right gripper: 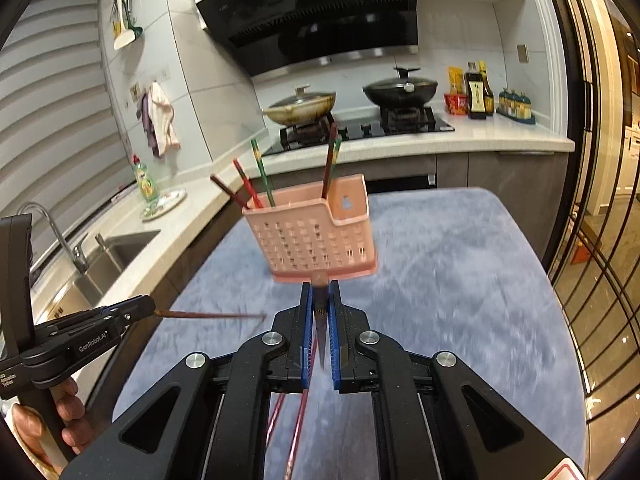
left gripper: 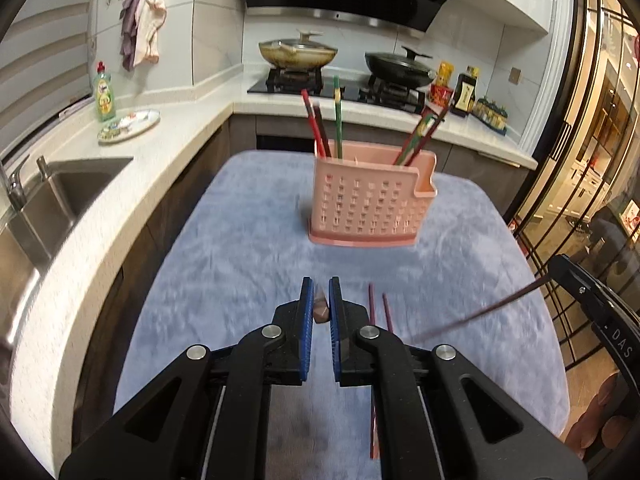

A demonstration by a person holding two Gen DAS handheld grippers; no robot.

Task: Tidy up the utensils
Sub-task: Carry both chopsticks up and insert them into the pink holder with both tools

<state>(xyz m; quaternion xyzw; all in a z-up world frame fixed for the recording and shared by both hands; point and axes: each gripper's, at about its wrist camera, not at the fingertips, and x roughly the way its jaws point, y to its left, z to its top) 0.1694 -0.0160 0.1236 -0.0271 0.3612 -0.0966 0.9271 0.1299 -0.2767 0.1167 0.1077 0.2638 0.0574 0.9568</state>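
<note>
A pink perforated utensil holder (left gripper: 370,206) stands on the blue-grey cloth (left gripper: 240,248) with several red, brown and green chopsticks (left gripper: 320,124) upright in it; it also shows in the right wrist view (right gripper: 316,236). My left gripper (left gripper: 322,304) is shut on a dark brown chopstick (left gripper: 321,310), seen end-on, and the right wrist view shows that chopstick (right gripper: 212,315) sticking out sideways. My right gripper (right gripper: 320,308) is shut on another dark chopstick (right gripper: 321,328); its shaft (left gripper: 480,312) crosses the left wrist view. Two reddish chopsticks (left gripper: 380,312) lie on the cloth.
A white counter (left gripper: 80,208) with a steel sink (left gripper: 48,196) runs along the left. A dish soap bottle (left gripper: 105,94) and a plate (left gripper: 130,125) sit on it. A stove with two lidded pans (left gripper: 298,54) is behind the table. A glass door (left gripper: 592,160) is at right.
</note>
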